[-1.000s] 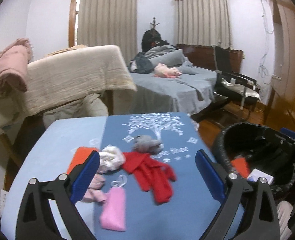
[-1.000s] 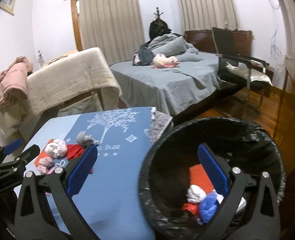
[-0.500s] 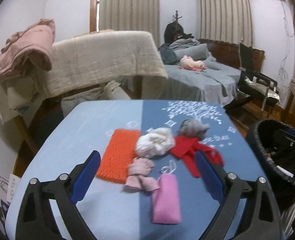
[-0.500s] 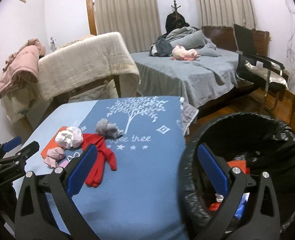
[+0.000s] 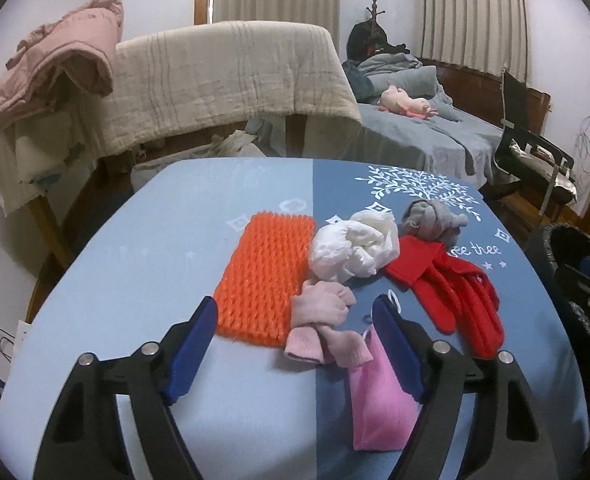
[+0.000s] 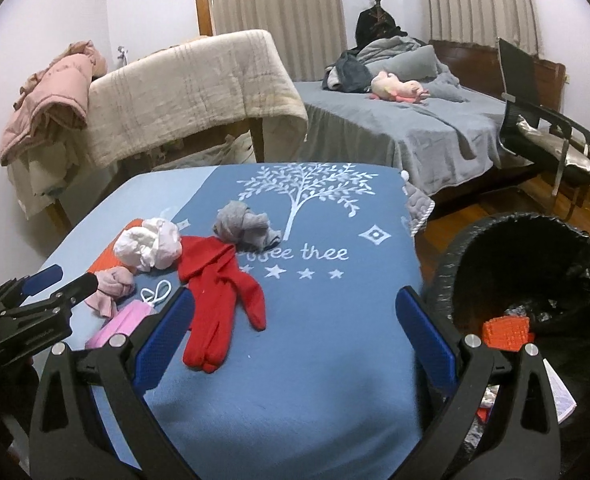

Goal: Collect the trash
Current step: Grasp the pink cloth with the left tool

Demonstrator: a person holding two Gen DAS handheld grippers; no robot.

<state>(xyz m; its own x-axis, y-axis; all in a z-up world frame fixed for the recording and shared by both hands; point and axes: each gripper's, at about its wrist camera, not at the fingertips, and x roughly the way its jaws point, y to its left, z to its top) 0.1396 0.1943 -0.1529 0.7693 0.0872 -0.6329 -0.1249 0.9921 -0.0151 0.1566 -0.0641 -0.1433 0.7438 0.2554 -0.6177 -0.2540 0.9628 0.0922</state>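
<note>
Six loose items are laid out on the blue-covered bench (image 5: 143, 272). An orange knitted piece (image 5: 265, 276) is set flat at the left of the group. A crumpled white wad (image 5: 355, 248) is lodged against its right edge. A balled grey cloth (image 5: 431, 220) is placed behind the wad, beside the printed white tree. A red glove (image 5: 451, 292) is stretched out at the right, its cuff touching the grey cloth. A pale pink knotted cloth (image 5: 321, 324) is found in front of the wad, overlapping the orange piece's near corner. A bright pink face mask (image 5: 379, 404) is nearest of all, partly under the knotted cloth.

The left hand-held gripper (image 5: 295, 344) is held low over the bench with its blue pads apart and closing; the knotted cloth is framed between them and is not pressed. The right hand-held gripper (image 6: 295, 328) is spread wide above the red glove, with nothing gripped.

A black-lined trash bin (image 6: 475, 240) is stationed off the bench's right side, with an orange scrap (image 6: 505, 332) seen inside.
</note>
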